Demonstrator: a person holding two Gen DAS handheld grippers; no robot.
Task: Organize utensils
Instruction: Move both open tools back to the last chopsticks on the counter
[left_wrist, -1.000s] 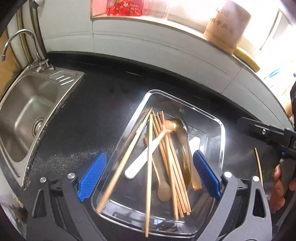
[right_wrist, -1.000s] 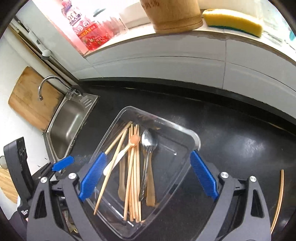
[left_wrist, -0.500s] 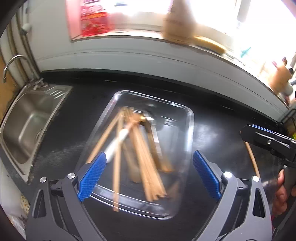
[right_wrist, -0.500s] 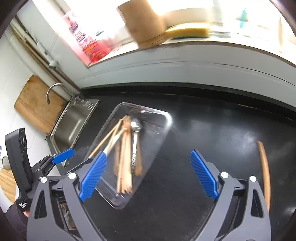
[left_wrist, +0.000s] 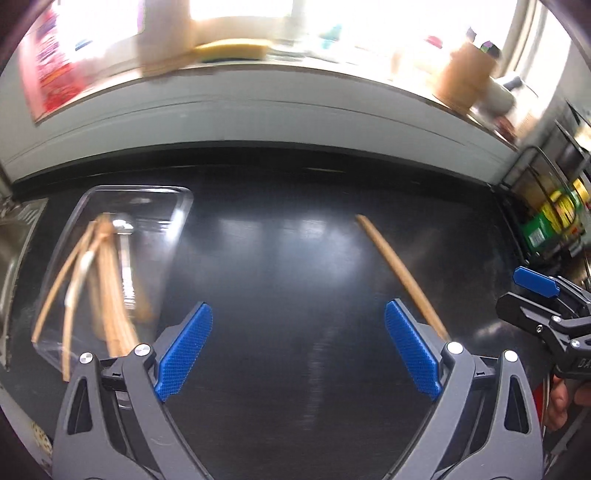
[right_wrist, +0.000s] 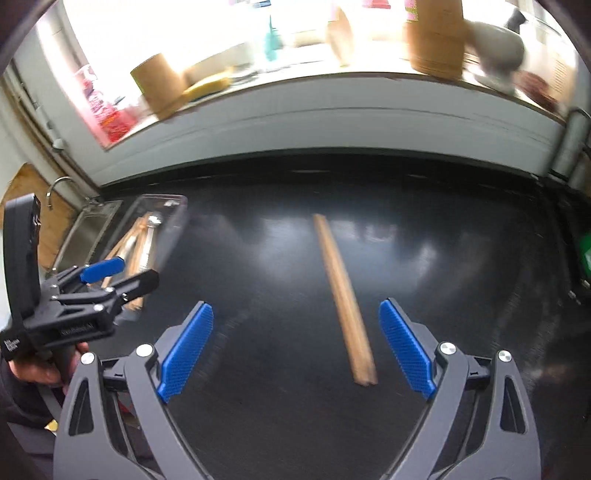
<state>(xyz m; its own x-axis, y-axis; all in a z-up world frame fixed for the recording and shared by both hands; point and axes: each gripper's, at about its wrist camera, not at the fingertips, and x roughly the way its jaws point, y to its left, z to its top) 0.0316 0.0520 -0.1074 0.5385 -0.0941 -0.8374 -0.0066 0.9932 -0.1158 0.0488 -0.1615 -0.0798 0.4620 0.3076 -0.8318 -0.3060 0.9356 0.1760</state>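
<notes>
Blurred countertop (right_wrist: 258, 258); left claw (left_wrist: 298, 350) hides chopstick's (left_wrist: 397, 266) near end.

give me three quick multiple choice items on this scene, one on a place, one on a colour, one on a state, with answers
1. Where does the loose wooden chopstick lie?
A. in the steel sink
B. on the black countertop
C. in the clear plastic tray

2. What colour are the gripper pads?
A. blue
B. red
C. green

3. How is the right gripper?
A. shut on a metal spoon
B. shut on nothing
C. open

Answers: B, it rests on the black countertop, apart from the clear plastic tray; A, the pads are blue; C, its jaws stand wide apart, holding nothing.
</notes>
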